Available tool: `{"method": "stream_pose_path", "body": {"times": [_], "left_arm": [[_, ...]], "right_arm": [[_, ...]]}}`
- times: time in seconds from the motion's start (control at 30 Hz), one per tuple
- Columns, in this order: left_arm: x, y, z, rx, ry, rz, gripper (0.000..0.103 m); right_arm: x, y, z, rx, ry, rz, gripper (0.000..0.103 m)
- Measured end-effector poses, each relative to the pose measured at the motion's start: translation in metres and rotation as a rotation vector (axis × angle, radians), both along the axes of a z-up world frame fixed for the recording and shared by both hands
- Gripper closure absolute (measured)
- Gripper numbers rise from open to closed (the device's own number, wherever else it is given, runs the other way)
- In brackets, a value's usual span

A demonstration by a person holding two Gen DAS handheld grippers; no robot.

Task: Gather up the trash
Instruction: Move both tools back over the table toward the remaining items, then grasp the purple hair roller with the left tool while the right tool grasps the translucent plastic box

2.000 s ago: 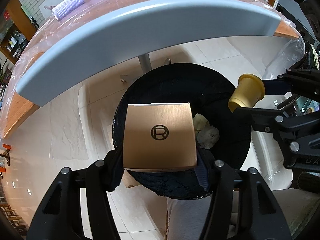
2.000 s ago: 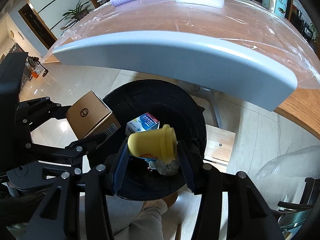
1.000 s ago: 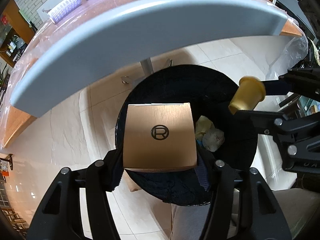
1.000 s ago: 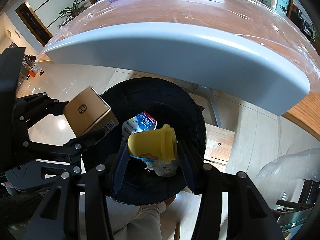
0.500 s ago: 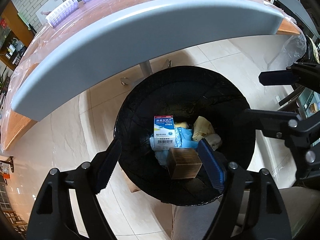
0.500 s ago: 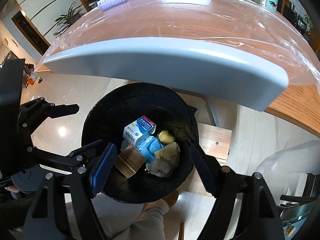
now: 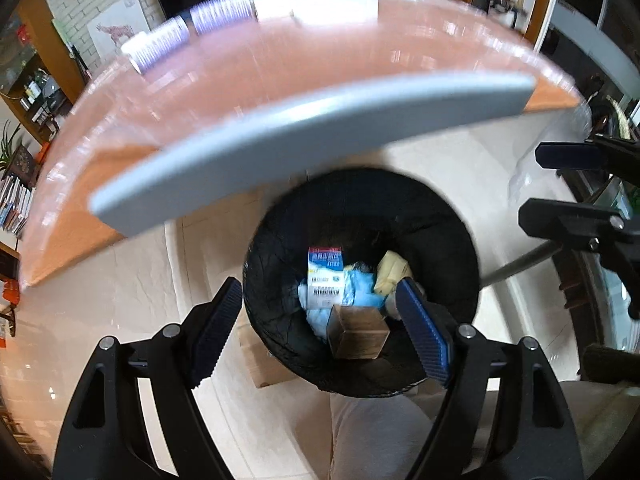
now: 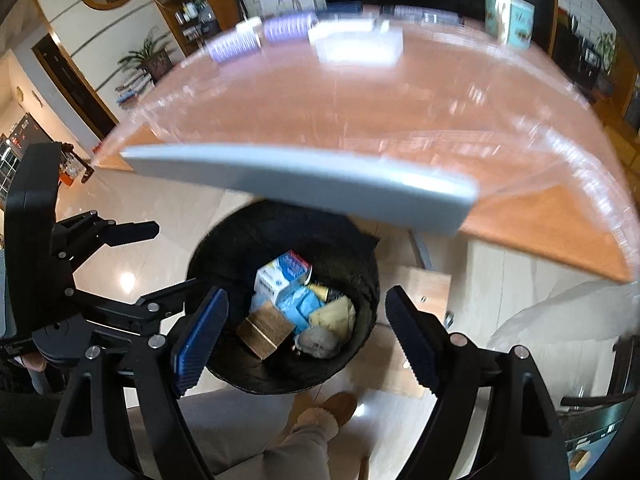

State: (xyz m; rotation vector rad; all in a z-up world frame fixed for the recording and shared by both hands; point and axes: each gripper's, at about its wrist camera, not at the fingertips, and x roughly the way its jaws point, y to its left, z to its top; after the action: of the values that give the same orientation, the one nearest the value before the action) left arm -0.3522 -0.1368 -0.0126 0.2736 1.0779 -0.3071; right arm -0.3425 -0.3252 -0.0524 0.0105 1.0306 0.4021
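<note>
A round black-lined trash bin (image 7: 448,240) (image 8: 360,276) stands on the floor below the table edge. Inside lie a brown cardboard box (image 7: 358,332) (image 8: 264,330), a white and blue carton (image 7: 325,276) (image 8: 280,278), blue plastic and pale crumpled bits; the yellow cup cannot be made out. My left gripper (image 7: 320,332) is open and empty above the bin; it also shows in the right wrist view (image 8: 148,260). My right gripper (image 8: 304,336) is open and empty above the bin; it also shows in the left wrist view (image 7: 560,188).
A plastic-covered wooden table (image 7: 280,80) (image 8: 360,112) with a grey front edge overhangs the bin. Purple roller packs (image 7: 192,28) and a white container (image 8: 356,44) sit at its far side. The person's leg and slipper (image 8: 332,408) are below the bin on the tiled floor.
Both grippers let go: the brown box and the yellow cup dropped into the bin. Since then both open grippers have risen and tilted up, showing more tabletop.
</note>
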Motion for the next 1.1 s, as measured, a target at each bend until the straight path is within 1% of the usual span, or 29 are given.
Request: {"method": "stream_pose_path", "body": {"times": [0.07,0.1,0.13,0.17,0.2,0.23,0.3,0.37,0.4,0.57,0.7,0.87,0.93,1.1], "left_arm": [[-0.004,0.003,0.021,-0.030,-0.046,-0.006,0.023],[-0.004,0.005,0.034,-0.044,-0.080,-0.008,0.018],[-0.004,0.006,0.043,-0.052,-0.110,-0.008,0.011],[-0.002,0.008,0.056,-0.057,-0.160,-0.005,0.008],[0.000,0.010,0.065,-0.054,-0.195,0.000,0.006],[0.006,0.012,0.075,-0.042,-0.235,0.013,0.006],[0.022,0.019,0.089,-0.028,-0.282,0.043,0.006],[0.041,0.025,0.092,-0.006,-0.299,0.082,0.006],[0.053,0.029,0.093,0.010,-0.301,0.110,0.006],[0.104,0.054,0.091,0.007,-0.264,0.198,0.006],[0.140,0.069,0.083,0.008,-0.233,0.227,0.006],[0.180,0.081,0.071,0.052,-0.219,0.191,0.006],[0.196,0.087,0.065,0.049,-0.193,0.171,0.006],[0.231,0.093,0.049,0.042,-0.143,0.126,0.006]], "right_arm": [[-0.002,-0.004,0.019,0.001,-0.064,-0.019,0.013],[-0.002,-0.005,0.026,-0.002,-0.086,-0.028,0.010],[0.000,-0.006,0.034,-0.005,-0.114,-0.041,0.008],[0.004,-0.007,0.040,-0.007,-0.138,-0.054,0.005],[0.007,-0.007,0.044,-0.005,-0.151,-0.061,0.004],[0.013,-0.007,0.049,-0.002,-0.164,-0.068,0.004],[0.027,-0.006,0.053,-0.005,-0.173,-0.085,0.004],[0.044,-0.004,0.056,-0.004,-0.177,-0.108,0.004],[0.052,-0.003,0.057,-0.002,-0.175,-0.114,0.004],[0.092,0.011,0.057,-0.022,-0.169,-0.137,0.004],[0.127,0.020,0.051,-0.038,-0.142,-0.168,0.004],[0.166,0.024,0.040,-0.005,-0.084,-0.213,0.004],[0.177,0.026,0.034,0.004,-0.065,-0.230,0.004],[0.203,0.036,0.023,-0.019,-0.042,-0.261,0.004]]}}
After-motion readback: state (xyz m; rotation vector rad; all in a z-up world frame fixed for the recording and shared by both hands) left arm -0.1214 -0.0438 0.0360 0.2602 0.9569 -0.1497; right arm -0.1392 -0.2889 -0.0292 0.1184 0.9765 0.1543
